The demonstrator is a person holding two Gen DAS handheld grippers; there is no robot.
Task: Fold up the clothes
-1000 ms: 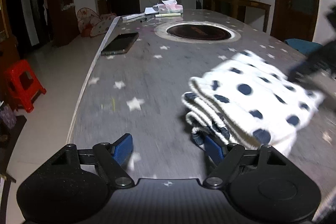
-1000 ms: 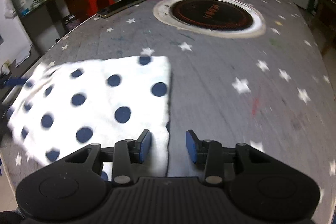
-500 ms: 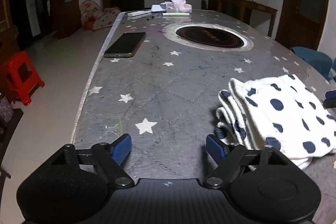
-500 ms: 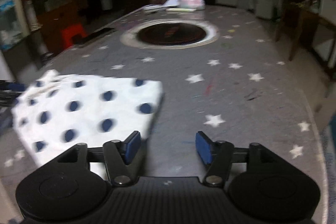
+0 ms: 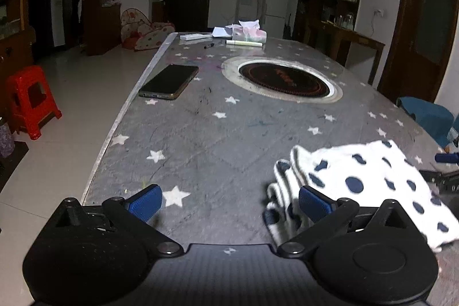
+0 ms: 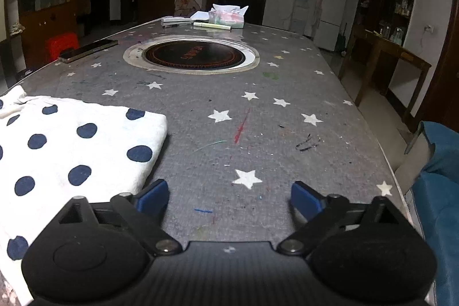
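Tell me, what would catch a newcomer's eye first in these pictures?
Probably the white cloth with navy dots, folded and lying on the near part of the grey star-patterned table. Next, the round black cooktop sunk into the table's middle, with a dark phone by the left edge.

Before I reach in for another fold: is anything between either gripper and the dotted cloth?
Nothing visible. The cloth lies right by the open left gripper, touching its right finger, and just left of the open right gripper. Only bare table lies around it.
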